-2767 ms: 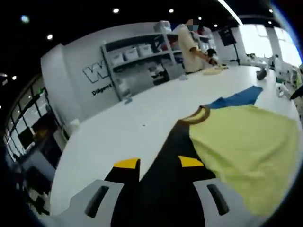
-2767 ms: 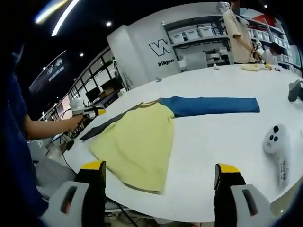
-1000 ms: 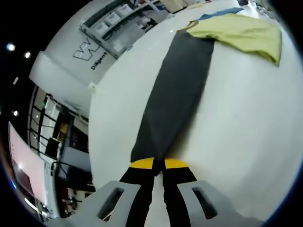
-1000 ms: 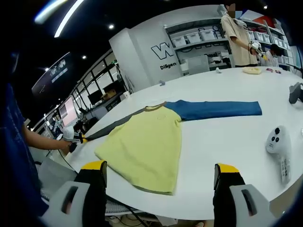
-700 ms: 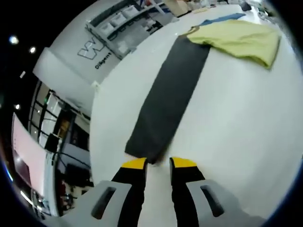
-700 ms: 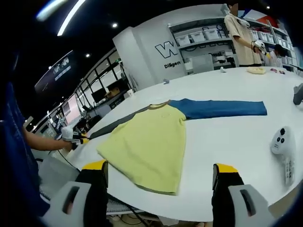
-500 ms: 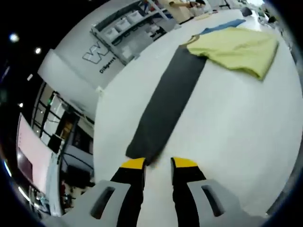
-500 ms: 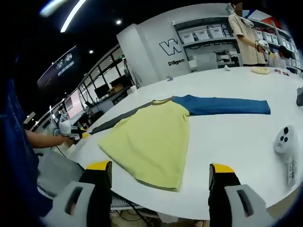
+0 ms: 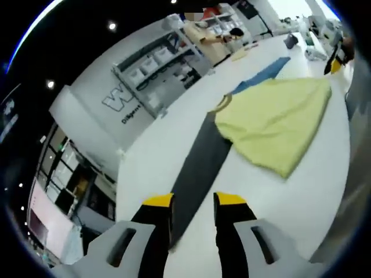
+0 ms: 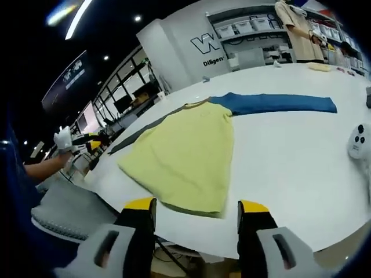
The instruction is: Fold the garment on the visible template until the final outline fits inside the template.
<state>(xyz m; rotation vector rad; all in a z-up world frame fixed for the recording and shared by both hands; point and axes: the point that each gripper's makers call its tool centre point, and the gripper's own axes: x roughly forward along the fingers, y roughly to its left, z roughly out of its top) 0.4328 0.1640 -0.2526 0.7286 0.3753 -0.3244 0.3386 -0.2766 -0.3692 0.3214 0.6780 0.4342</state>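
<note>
Garment (image 10: 185, 150) lies flat on the white tabletop (image 10: 290, 156), its yellow body nearest the right tool (image 10: 196, 209), whose jaws stand apart, holding nothing. Left tool (image 9: 193, 201) also gapes empty, just over the dark sleeve (image 9: 200, 171) end. Blue sleeve (image 10: 272, 103) stretches away toward the shelves (image 9: 156, 75).

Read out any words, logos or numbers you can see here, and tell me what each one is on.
"W": large outlined letter on the white curved wall beside the grey storage shelves; the rest of the logo is cut off by the shelves.
"Diligen": small dark text under that letter, also cut off by the shelves.
Labels on the white shelf bins: too small to read.
The yellow shirt with one grey and one blue sleeve: no readable text.
</note>
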